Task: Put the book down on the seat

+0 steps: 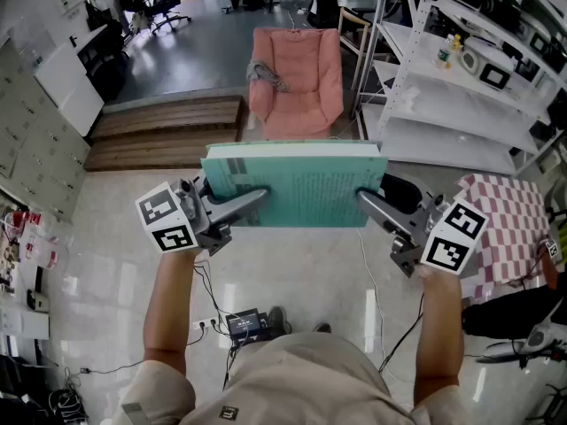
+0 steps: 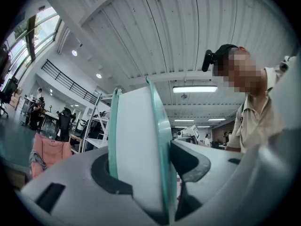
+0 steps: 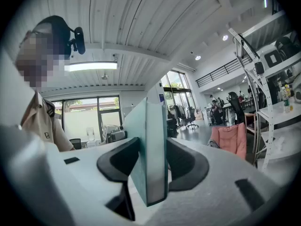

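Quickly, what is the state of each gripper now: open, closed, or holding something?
Left gripper: closed on the left end of the teal book.
Right gripper: closed on the right end of the same book.

We hold both arms out ahead, roughly parallel, with the left forearm (image 1: 168, 312) and right forearm (image 1: 440, 326) bare. Our left gripper (image 1: 252, 198) and right gripper (image 1: 370, 198) angle inward toward each other, each with its jaws pressed on an opposite end of the book (image 1: 297, 184). The gripper bodies mostly cover our wrists, so their bend is hard to judge.
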{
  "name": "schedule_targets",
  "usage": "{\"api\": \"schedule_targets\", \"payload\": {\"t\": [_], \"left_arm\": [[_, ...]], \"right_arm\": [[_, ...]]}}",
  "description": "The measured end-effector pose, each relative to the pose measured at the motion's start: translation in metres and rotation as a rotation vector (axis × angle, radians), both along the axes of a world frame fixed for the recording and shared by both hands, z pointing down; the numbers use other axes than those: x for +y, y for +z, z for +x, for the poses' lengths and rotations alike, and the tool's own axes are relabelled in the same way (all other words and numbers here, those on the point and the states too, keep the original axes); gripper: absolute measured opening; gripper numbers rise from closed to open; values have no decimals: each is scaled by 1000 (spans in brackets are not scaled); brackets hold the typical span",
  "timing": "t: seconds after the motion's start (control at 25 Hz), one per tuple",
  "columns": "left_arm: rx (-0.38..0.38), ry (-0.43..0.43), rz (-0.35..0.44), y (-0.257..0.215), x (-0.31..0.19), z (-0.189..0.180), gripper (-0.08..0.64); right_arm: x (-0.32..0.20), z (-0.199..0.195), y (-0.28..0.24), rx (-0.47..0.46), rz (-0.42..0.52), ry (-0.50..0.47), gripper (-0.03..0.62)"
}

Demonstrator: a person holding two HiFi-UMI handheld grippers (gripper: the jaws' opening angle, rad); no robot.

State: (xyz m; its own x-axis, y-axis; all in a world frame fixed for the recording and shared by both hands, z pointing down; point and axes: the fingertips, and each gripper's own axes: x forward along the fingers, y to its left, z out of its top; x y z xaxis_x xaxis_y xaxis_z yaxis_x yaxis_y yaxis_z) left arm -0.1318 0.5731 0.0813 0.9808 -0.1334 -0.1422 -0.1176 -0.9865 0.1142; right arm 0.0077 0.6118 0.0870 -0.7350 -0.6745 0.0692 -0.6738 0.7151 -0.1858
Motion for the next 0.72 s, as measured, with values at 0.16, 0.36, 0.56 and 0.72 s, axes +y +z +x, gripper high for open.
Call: {"api": "schedule_targets", "payload": {"t": [0.16, 0.36, 0.56, 0.72], "left_arm": [[-1, 4, 2, 7, -9, -2, 233], [-7, 13, 0, 8, -17, 0, 233], [1, 41, -21, 14, -62, -16, 233], [6, 54, -27, 16, -81, -32, 233]], "right_arm": [[-9, -2, 7, 3, -1, 6, 169], [-15, -1, 9, 1, -5, 16, 169], [-56, -19, 12, 11, -21, 45, 170], [-74, -35, 14, 15, -24, 57, 173]]}}
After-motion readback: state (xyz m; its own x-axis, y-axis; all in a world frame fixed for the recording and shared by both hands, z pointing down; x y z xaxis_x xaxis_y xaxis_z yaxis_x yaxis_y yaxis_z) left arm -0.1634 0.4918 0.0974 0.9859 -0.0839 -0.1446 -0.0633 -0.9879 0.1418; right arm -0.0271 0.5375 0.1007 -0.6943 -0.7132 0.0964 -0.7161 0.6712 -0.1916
